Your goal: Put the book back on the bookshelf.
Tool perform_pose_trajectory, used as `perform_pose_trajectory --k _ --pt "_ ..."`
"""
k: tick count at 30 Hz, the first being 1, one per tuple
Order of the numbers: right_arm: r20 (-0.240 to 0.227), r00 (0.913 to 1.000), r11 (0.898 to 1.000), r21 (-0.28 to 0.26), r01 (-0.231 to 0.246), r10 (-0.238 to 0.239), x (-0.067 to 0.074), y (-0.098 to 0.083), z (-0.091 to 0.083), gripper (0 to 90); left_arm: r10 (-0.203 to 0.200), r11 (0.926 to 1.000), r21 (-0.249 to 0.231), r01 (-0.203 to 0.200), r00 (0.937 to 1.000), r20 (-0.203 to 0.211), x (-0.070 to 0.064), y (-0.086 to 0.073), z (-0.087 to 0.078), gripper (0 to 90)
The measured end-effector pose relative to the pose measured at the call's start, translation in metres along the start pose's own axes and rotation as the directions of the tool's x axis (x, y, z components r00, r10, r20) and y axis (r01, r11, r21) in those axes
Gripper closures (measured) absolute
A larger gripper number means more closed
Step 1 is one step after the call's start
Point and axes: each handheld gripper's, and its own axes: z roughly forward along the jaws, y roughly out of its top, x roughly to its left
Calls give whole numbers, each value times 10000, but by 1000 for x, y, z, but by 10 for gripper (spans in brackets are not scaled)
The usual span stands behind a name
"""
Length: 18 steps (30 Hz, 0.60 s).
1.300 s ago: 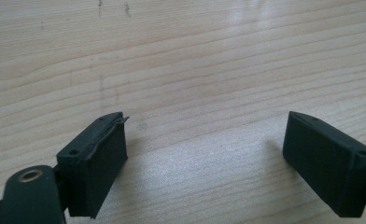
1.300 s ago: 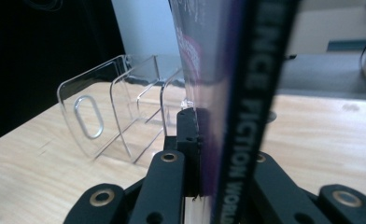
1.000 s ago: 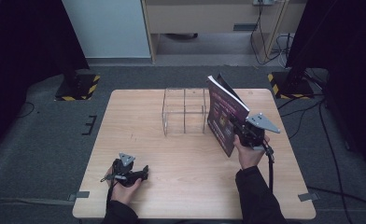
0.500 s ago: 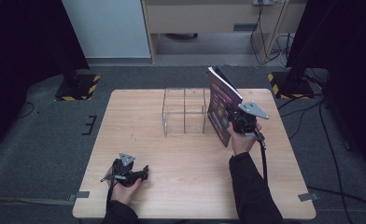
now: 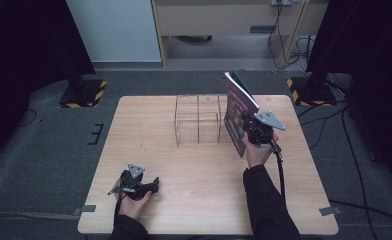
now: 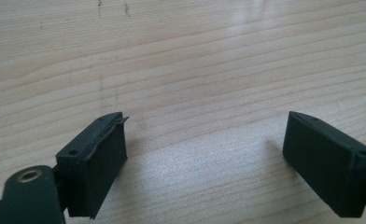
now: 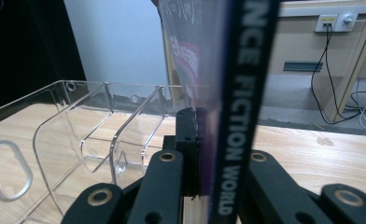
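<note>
My right gripper [image 5: 248, 131] is shut on a purple book [image 5: 235, 111], held upright just to the right of a clear acrylic rack [image 5: 198, 119] at the table's far middle. In the right gripper view the book's dark spine [image 7: 239, 107] stands between the jaws, with the rack's clear dividers [image 7: 78, 140] to its left. My left gripper [image 5: 151, 186] rests near the front left edge of the wooden table [image 5: 194, 170]. Its fingers [image 6: 99, 161] stand wide apart over bare wood, with nothing between them.
A person's hands and dark sleeves come in from the bottom edge. Beyond the table lie grey carpet, black stands with yellow-black striped bases [image 5: 84, 92] at both far corners, cables [image 5: 284, 40] and a wooden cabinet [image 5: 224, 15].
My right gripper has carried the book leftward and slightly down, closer to the rack. The left gripper has stayed where it was.
</note>
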Motion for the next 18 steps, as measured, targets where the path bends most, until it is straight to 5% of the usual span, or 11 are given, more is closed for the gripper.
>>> perform_pose_trajectory --k 18 --pt "259 9994 9996 -165 -230 235 0 7 -10 819 -7 10000 0 7 10000 2 0 0 0 126"
